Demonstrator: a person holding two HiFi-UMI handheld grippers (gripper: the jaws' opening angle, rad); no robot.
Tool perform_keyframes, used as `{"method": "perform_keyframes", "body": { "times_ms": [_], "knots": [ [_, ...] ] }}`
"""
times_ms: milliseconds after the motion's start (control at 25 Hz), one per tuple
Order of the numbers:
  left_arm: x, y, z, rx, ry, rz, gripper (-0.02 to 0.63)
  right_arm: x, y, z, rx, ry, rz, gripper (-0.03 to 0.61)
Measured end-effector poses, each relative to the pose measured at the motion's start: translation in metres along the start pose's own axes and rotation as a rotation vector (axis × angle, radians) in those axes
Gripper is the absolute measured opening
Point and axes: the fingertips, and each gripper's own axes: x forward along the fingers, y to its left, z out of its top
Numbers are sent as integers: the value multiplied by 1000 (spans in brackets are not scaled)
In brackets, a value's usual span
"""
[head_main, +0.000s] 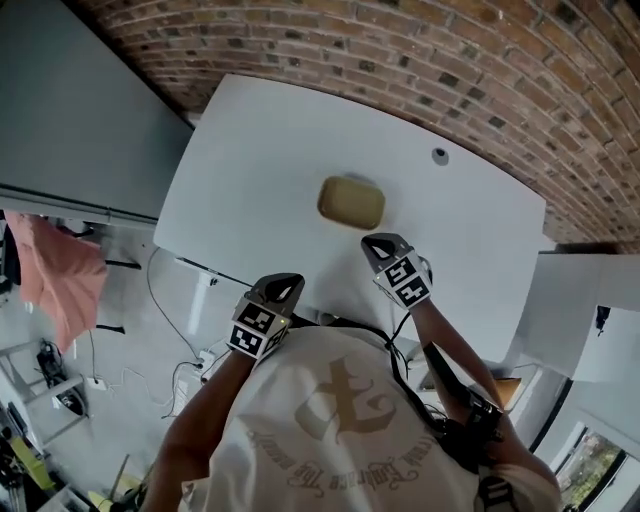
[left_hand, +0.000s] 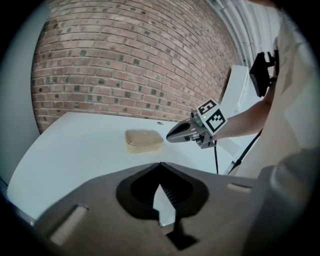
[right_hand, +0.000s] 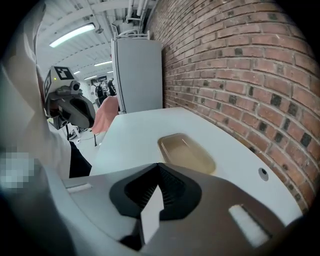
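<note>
Tan tub (head_main: 351, 202) lies untouched at the middle of the desk (head_main: 250, 150) while the left claw (head_main: 284, 286) and right claw (head_main: 379, 243) hover shut and empty by the near edge, seemingly an approach stage; any grasp calls for opening first.

Tub (head_main: 351, 202) contents unclear; table dot (head_main: 440, 155) too small.

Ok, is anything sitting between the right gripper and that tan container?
No. Only bare white table separates the right gripper from the tan container. This is clearest in the head view.
</note>
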Motion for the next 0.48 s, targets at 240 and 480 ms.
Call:
{"method": "perform_keyframes", "body": {
  "times_ms": [240,480],
  "knots": [
    [-8,6,-10,-61,-18,46,3,22,-10,10,-101,68,21,9],
    [-14,15,-15,-112,-35,77,3,41,-13,8,-203,175,59,28]
  ]
}}
